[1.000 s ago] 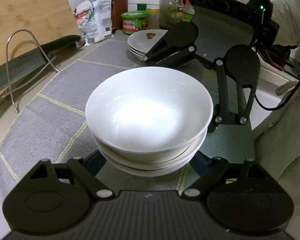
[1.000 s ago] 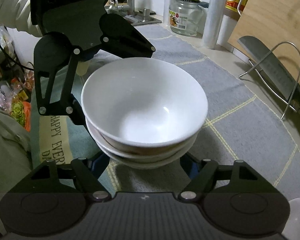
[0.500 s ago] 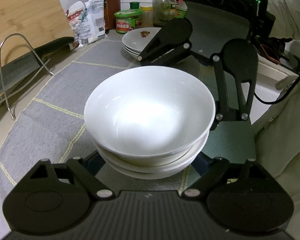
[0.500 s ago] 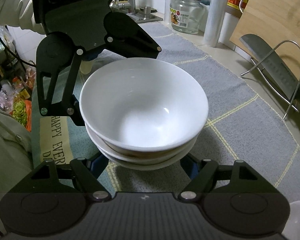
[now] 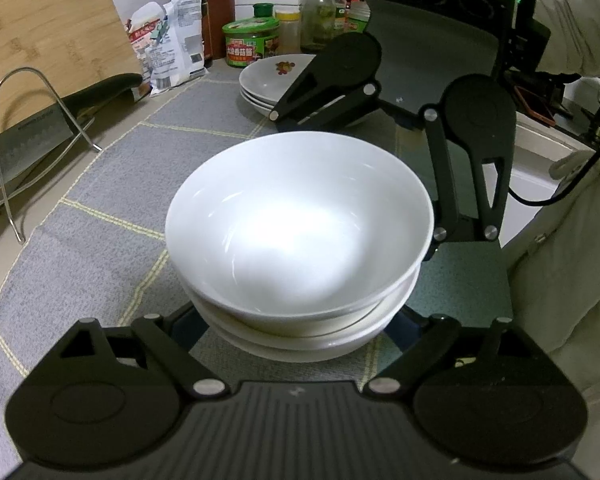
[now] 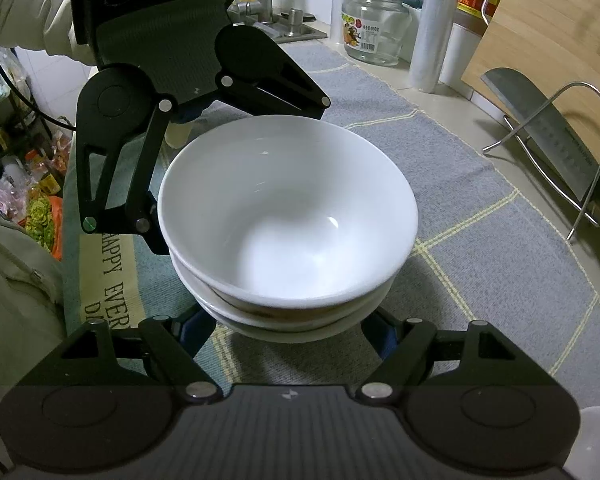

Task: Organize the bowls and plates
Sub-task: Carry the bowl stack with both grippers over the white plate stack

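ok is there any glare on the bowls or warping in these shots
Left wrist view: a broad washed-out glare fills the top bowl, and the fisheye bends the mat lines. Right wrist view: only a small highlight inside the bowl; the cleaver and rack curve near the edge.

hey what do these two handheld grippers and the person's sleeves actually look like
Both are matte black: the right gripper and left gripper share a ribbed body, three round sockets on top, round disc joints, and slim linkage bars with silver rivets. The right one shows a green light and a black cable. The person's sleeves are pale cream fabric.
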`<state>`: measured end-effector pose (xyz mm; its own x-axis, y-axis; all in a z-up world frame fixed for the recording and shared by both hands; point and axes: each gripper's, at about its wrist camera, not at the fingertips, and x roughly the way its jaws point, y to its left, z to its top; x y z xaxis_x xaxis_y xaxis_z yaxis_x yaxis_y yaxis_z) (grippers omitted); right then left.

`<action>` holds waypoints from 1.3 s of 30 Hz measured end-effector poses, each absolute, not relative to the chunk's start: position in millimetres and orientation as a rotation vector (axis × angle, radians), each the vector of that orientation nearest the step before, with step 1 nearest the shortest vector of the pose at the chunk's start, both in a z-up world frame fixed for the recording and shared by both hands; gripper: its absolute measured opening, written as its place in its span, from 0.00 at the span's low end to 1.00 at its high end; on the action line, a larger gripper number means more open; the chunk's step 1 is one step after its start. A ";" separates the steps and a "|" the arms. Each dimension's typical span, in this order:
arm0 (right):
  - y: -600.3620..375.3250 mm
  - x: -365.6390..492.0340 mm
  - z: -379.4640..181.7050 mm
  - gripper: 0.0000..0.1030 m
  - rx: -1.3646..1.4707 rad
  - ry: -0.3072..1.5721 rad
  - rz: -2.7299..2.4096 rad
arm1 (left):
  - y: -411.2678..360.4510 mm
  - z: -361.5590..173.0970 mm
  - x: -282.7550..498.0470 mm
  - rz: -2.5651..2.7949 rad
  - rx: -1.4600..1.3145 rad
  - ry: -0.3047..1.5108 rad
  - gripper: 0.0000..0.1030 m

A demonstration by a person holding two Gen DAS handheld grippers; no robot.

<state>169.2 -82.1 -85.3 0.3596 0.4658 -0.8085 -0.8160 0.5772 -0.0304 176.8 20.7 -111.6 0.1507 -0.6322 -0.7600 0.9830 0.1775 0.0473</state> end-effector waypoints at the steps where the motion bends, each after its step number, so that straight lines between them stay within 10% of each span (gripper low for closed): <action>1: -81.5 168.8 -85.3 0.82 -0.480 0.848 0.865 | 20.7 -111.5 177.1 -1.279 0.636 0.684 0.88; 39: -128.0 147.4 -44.1 0.83 -0.551 0.783 0.865 | -30.5 -78.3 167.7 -1.236 0.664 0.630 0.88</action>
<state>147.4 -128.0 -44.1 0.4090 0.4570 -0.7899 -0.8314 0.5435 -0.1160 167.7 -30.5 -78.3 0.2135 -0.6321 -0.7449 0.9742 0.1950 0.1137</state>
